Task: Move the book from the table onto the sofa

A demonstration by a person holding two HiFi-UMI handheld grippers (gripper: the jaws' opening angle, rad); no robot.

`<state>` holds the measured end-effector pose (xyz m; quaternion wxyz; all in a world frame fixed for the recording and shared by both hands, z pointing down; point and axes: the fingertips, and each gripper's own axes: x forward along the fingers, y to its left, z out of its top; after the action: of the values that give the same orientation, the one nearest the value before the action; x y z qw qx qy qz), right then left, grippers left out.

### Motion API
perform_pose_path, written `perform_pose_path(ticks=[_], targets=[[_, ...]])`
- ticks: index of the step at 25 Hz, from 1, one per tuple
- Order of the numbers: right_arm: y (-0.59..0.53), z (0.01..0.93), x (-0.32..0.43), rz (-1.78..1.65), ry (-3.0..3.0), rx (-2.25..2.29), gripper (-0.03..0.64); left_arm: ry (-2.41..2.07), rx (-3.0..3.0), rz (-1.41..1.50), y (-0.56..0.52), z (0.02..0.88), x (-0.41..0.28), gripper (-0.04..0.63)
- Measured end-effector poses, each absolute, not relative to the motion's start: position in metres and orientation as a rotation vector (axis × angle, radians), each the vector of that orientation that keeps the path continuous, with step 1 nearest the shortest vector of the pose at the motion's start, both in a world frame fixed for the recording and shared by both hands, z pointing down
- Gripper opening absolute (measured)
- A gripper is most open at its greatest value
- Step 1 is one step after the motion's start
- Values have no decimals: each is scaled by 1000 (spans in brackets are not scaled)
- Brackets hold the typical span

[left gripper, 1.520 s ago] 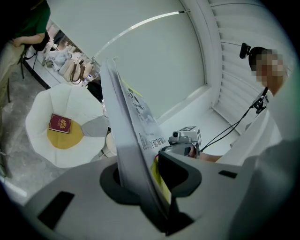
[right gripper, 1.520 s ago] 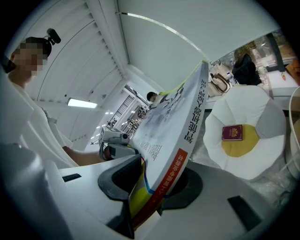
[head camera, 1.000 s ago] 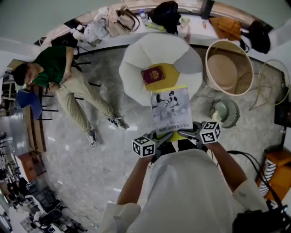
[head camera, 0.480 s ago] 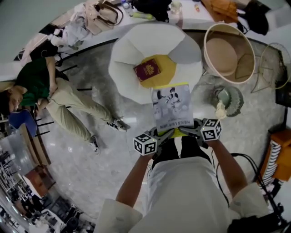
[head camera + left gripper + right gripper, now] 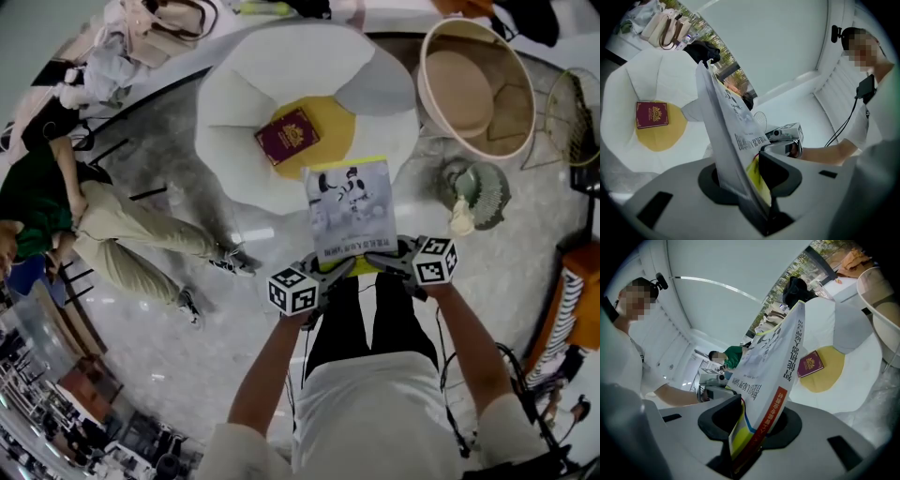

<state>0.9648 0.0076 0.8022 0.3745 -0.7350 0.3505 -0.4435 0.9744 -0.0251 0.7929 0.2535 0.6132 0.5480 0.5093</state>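
Over the near edge of the white petal-shaped sofa (image 5: 239, 103), you hold the grey-white illustrated paperback book (image 5: 351, 208) aloft. Left gripper (image 5: 330, 272) and right gripper (image 5: 384, 266) both clamp its near end. Lift done, set-down not yet done.

Large round beige tub (image 5: 473, 89), upper right. Just below it: small pale-green round ornament (image 5: 480, 192). Left of tub: maroon gold-crested booklet (image 5: 286, 136). Far left of tub: seated person in green top, khaki trousers (image 5: 103, 239).

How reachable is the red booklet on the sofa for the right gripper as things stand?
Probably not yet: the right gripper is shut on the book, shared with the left gripper. The red booklet itself lies uncovered on the sofa.
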Motion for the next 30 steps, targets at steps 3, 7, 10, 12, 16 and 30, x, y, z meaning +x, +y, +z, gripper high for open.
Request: perform_pose_path(ticks=[3, 7, 10, 12, 16, 30], targets=[[16, 829, 974, -1143, 867, -1888, 141, 1503, 1665, 1398, -17, 820, 983, 120], [29, 864, 986, -1151, 835, -1891, 141, 1494, 1666, 1414, -4, 856, 996, 121], [40, 891, 996, -1174, 824, -1884, 141, 1459, 1658, 1432, 7, 886, 1004, 124], [49, 914, 1001, -1197, 821, -1879, 141, 1436, 1644, 1445, 16, 908, 1009, 126], [65, 962, 1012, -1224, 826, -1845, 141, 1391, 1641, 1477, 32, 957, 1020, 130], [117, 1105, 1059, -1336, 876, -1844, 143, 1212, 1668, 1538, 86, 1105, 1062, 151]])
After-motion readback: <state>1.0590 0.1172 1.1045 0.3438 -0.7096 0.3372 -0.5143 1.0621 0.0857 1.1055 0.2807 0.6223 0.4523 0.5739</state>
